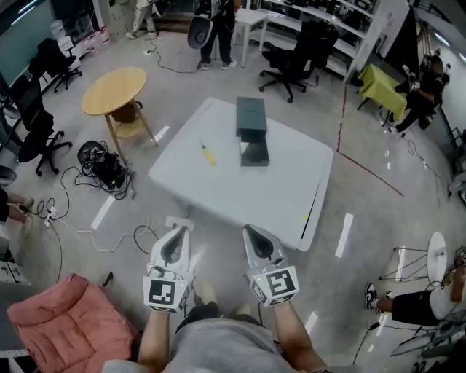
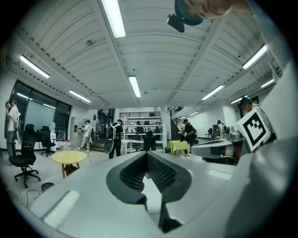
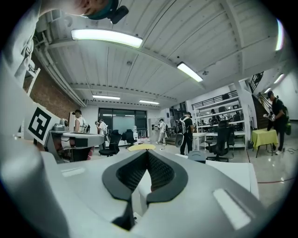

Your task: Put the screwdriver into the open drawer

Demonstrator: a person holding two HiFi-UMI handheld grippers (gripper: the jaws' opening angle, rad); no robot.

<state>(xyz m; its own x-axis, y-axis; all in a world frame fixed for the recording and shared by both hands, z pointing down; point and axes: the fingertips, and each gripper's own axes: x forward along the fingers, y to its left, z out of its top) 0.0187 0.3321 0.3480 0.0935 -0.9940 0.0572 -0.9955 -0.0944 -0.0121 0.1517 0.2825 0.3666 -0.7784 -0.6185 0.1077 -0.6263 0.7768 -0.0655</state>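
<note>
Screwdriver (image 1: 208, 154) on table (image 1: 240, 195), well ahead | left hand-held gripper (image 1: 181, 230) closed, empty | right hand-held gripper (image 1: 251, 230) closed, empty

A shared lab-office hall: black swivel office chairs (image 1: 291, 62) and white metal shelving racks (image 1: 331, 18) at one o'clock, white floor-tape strips (image 1: 103, 212) at eight, long fluorescent ceiling tubes (image 2: 113, 17).

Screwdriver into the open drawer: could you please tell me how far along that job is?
Done: the drawer already stands open. In hand: nothing; the left gripper and right gripper are both shut, empty, and short of the table. Left: everything else, since the screwdriver lies on the table, apart from the drawer.
</note>
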